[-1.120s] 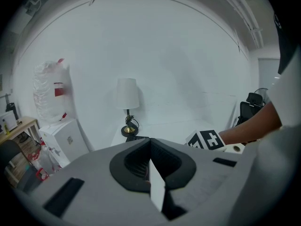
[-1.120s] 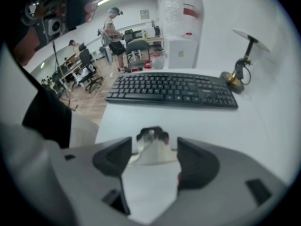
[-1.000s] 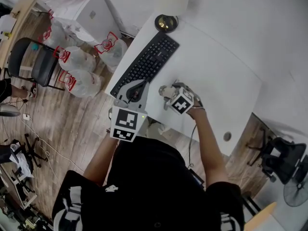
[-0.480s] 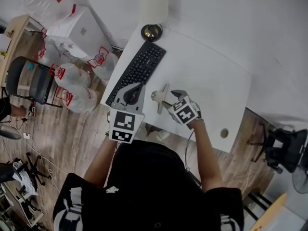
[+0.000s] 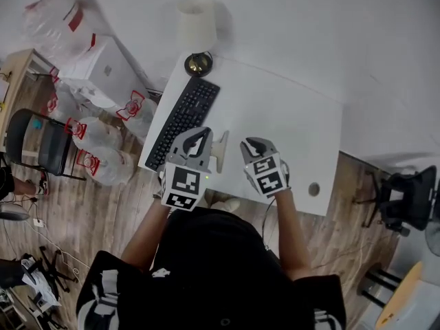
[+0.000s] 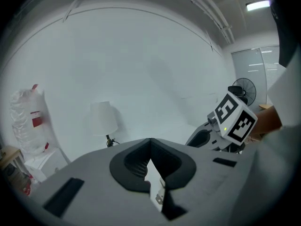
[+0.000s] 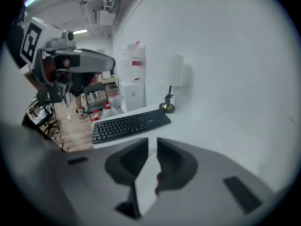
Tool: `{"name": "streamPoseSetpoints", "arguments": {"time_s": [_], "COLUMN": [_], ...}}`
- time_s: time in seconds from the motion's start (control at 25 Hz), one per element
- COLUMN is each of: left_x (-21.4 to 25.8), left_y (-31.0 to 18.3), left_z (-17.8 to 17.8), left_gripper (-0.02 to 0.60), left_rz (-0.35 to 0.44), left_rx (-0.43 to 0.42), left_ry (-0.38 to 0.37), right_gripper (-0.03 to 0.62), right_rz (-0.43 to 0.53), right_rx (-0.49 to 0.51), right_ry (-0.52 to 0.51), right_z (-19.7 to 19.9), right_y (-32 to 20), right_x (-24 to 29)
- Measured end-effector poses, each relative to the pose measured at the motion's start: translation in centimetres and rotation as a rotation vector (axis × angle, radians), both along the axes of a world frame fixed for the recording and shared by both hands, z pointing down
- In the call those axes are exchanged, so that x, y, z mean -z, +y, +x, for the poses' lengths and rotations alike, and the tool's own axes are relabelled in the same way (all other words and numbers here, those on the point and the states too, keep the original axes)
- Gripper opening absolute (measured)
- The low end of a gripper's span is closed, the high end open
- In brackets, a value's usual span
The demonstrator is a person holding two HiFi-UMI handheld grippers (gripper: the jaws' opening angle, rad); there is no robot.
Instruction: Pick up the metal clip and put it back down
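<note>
As the left tool (image 5: 198, 137) hovers, keyboard (image 5: 182, 124) and lamp (image 5: 196, 26) sit nearby.

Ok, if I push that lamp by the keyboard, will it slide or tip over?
Pushed at the shade, the lamp would probably tip: a wide shade on a thin stem over a small round base. Pushed low, its metallic-looking base might slide on the smooth white desk.

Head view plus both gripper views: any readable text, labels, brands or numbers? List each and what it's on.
No text can be read in any view.
keyboard: key legends too small and blurred to read.
plastic bags: red print, blurred, unreadable.
white box: a small grey mark, too small to read.
marker cubes: black-and-white square patterns only, no words or numbers.
</note>
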State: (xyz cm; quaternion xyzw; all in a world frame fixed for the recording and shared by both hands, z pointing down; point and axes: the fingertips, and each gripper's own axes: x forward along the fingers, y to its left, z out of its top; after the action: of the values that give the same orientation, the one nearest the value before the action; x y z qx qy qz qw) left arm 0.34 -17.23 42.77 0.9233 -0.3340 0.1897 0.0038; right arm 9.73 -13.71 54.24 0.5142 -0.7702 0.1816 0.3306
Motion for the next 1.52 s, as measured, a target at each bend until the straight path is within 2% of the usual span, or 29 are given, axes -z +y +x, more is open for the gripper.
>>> {"name": "streamPoseSetpoints", "arguments": {"time_s": [0.2,0.48,0.72,0.88,1.16,1.52], "left_x": [1.9,4.9,8.7,10.5,13.3,13.9], "left_y": [0.2,0.2,-0.7,-0.7,-0.7,0.2], "left_z": [1.7,3.7,4.2,4.4,4.3,4.9], "left_gripper": [0.023,0.023,0.023,0.024,0.023,0.024], "left_rz": [0.037,0.055,0.122,0.158,0.193,0.201], "left_rx": [-0.046,-0.106,-0.103,-0.115,-0.12,-0.133], "left_ry": [0.024,0.086,0.141,0.165,0.224,0.239], "right_gripper": [0.048,0.038,0.035,0.035,0.035,0.035], "right_rz": [0.139,0.319,0.47,0.557,0.652,0.662], "right_rx": [-0.073,-0.216,-0.332,-0.364,-0.404,-0.399], "right_ry": [0.009,0.0,-0.052,-0.071,-0.074,-0.071], "right_z": [1.9,4.8,7.0,7.9,9.8,9.3], "right_y": [0.3,1.0,2.4,2.9,3.7,4.3], "right_x": [6.0,12.3,17.1,20.1,23.9,24.0]}}
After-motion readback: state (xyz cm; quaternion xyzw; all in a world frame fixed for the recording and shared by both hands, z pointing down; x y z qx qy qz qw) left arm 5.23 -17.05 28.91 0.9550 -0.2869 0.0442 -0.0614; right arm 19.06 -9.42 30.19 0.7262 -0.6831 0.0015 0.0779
